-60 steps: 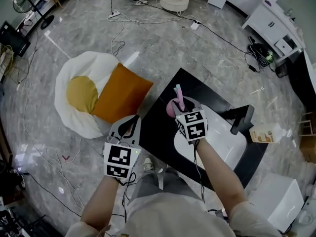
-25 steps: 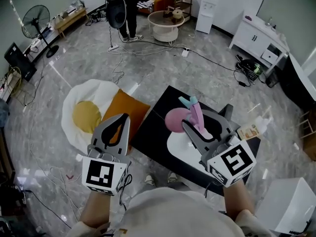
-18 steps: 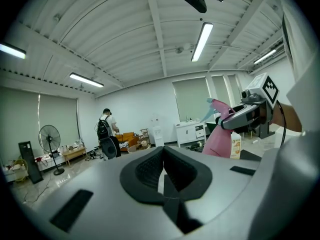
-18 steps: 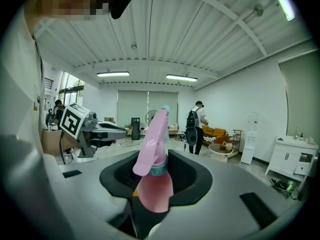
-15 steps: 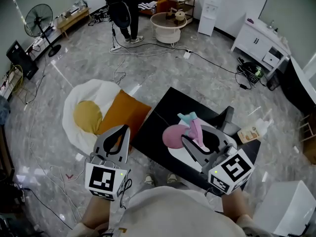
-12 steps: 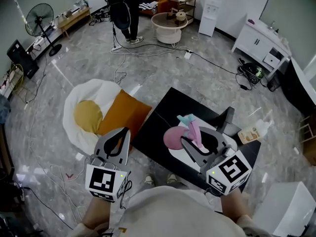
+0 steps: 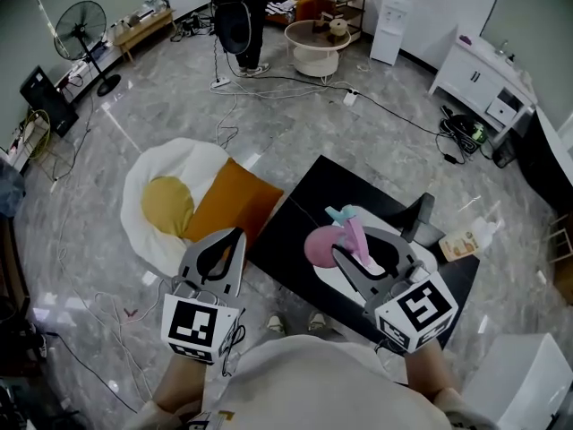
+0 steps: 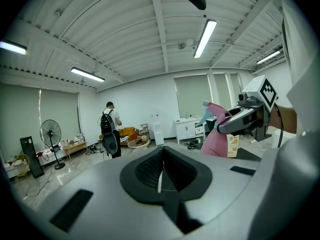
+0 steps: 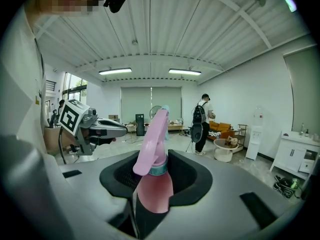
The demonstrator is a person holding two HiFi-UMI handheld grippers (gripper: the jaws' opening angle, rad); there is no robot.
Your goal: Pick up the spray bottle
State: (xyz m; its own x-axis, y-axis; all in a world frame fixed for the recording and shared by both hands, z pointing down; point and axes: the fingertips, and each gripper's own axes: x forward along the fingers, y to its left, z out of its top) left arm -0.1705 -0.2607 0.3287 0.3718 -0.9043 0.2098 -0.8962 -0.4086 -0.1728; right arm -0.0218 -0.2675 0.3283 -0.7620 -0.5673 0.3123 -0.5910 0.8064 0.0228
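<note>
The pink spray bottle (image 7: 333,240) with a teal nozzle hangs in the air above the black table (image 7: 300,200). My right gripper (image 7: 358,245) is shut on its neck and body. In the right gripper view the bottle (image 9: 154,179) stands upright between the jaws of that gripper (image 9: 150,196). From the left gripper view the bottle (image 8: 216,136) shows at the right, held by the right gripper (image 8: 240,121). My left gripper (image 7: 224,240) is held at the left, over the floor beside the table. Its jaws (image 8: 161,169) are shut with nothing between them.
A white oval tray (image 7: 403,271), a black stand (image 7: 417,215) and a bottle with an orange label (image 7: 466,240) are on the table. An egg-shaped cushion (image 7: 166,200) and an orange cushion (image 7: 228,204) lie on the floor at left. A person (image 7: 237,16) stands far off; cables cross the floor.
The right gripper has lifted the spray bottle off the table toward the camera. Over the last second both grippers sank a little, with the bottle still gripped.
</note>
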